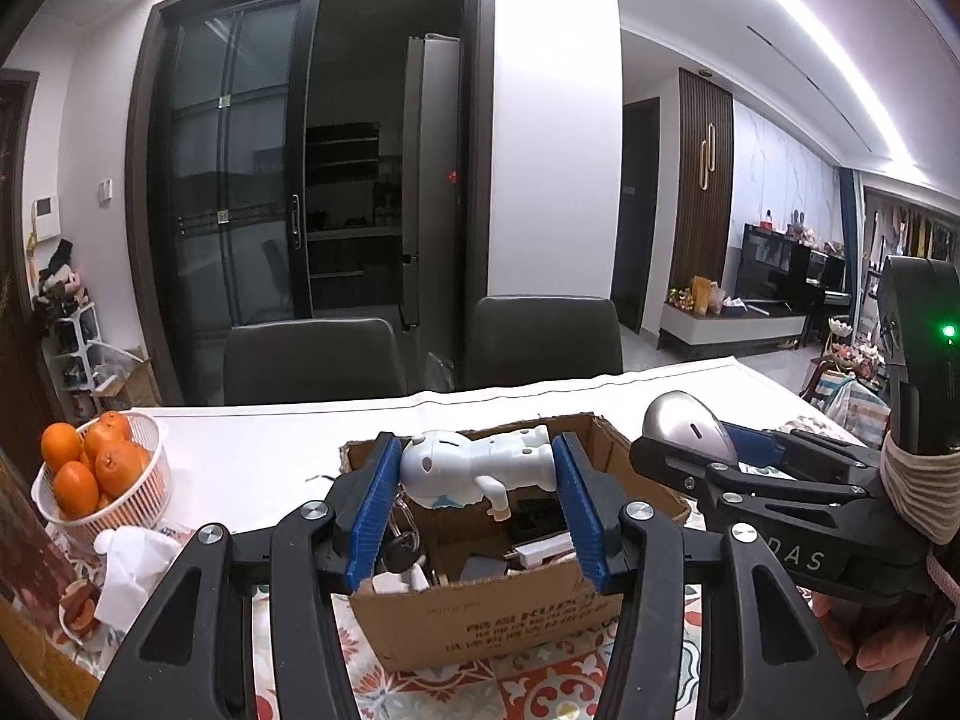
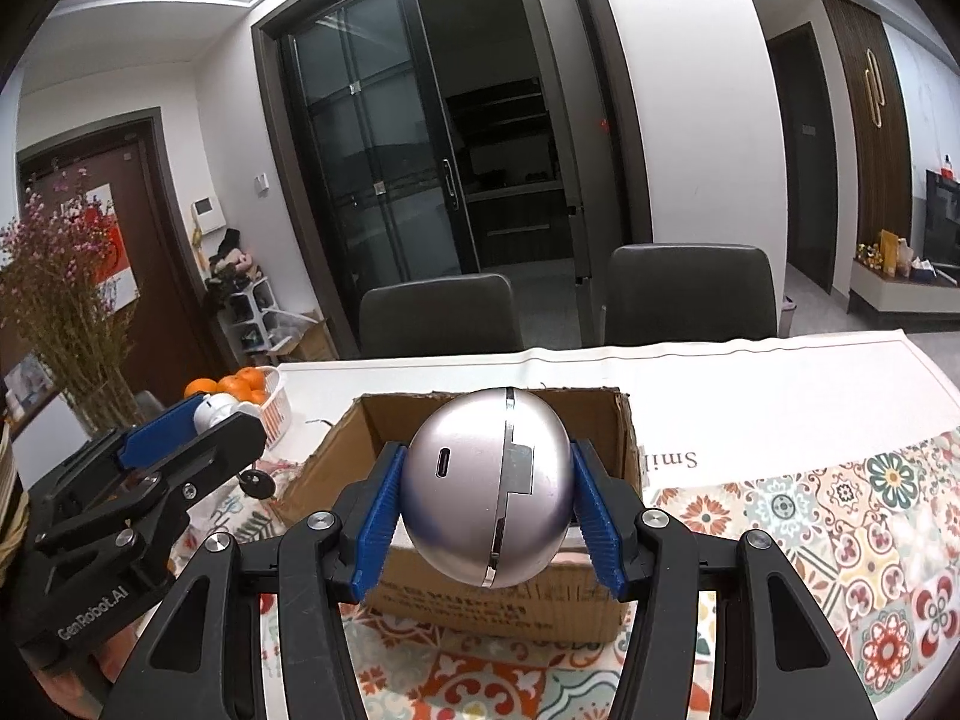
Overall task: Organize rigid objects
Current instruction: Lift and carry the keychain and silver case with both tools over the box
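a cardboard box sits on the table, a fruit basket to its left.

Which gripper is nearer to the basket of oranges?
Left. The left gripper, shut on a white figurine, is on the side of the basket of oranges; the right gripper, holding a silver egg-shaped device, is farther away.
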Tool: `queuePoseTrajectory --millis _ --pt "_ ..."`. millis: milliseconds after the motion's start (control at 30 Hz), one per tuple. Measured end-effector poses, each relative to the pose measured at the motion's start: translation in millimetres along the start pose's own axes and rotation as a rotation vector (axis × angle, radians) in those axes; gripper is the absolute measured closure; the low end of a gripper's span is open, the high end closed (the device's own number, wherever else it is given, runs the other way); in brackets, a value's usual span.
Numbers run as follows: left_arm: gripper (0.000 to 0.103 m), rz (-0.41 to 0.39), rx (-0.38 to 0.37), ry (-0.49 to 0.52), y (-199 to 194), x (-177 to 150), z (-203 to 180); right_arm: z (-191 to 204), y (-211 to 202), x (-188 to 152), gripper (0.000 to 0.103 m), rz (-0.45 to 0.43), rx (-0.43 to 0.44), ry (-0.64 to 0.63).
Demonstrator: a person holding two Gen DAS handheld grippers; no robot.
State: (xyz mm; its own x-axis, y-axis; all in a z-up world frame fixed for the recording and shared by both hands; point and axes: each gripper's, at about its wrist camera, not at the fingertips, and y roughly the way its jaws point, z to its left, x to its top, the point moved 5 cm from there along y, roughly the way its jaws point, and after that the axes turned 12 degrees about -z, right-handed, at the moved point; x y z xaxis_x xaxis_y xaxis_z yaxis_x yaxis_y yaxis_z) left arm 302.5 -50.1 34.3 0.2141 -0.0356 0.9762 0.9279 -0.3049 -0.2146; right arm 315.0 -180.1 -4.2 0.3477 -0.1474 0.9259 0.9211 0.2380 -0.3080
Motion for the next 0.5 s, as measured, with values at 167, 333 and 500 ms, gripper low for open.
queuePoseTrajectory --millis 167,333,500 --pt "0.052 0.011 -0.001 0.002 12.8 3.3 0.5 -6.1 11.2 3.8 0.048 0.016 -0.006 0.011" --pt "0.052 0.048 0.0 -0.011 29.4 1.0 3.9 -11.1 25.2 3.8 0.048 0.047 -0.014 0.011" --pt "0.052 0.124 -0.004 -0.05 50.7 -9.5 9.0 -13.6 40.0 0.4 0.048 0.094 -0.014 -0.001"
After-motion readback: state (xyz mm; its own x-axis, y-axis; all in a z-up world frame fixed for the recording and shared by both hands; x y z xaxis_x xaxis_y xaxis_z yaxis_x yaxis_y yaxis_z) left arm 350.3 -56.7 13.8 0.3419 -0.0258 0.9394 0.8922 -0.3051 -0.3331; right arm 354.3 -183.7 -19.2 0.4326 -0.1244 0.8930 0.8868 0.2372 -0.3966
